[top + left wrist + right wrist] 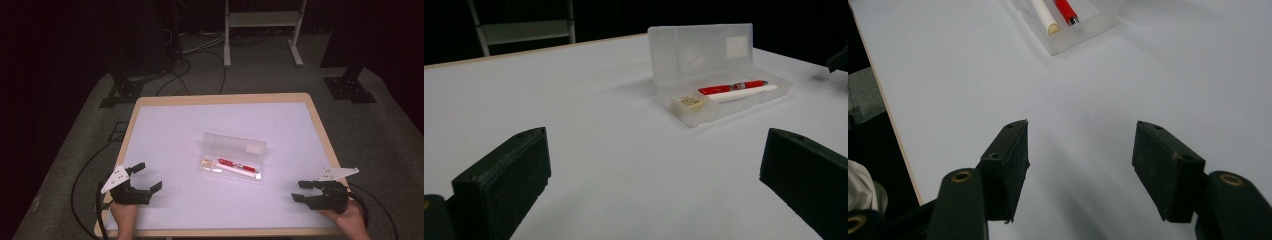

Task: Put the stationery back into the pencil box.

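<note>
Clear plastic case (233, 159) cropped in right gripper view; both grippers (145, 181) (303, 191) wide, empty.

A table (320, 131) with a pale wooden rim carries a white, matte top that covers nearly the whole of it. A clear plastic pencil case (233, 157) lies directly on the white top, about midway between the left and right edges and somewhat nearer the near edge than the far one. Its lid stands open toward the far edge. Its long side runs roughly along the near edge, slightly skewed. The case sits well apart from every corner.
</note>
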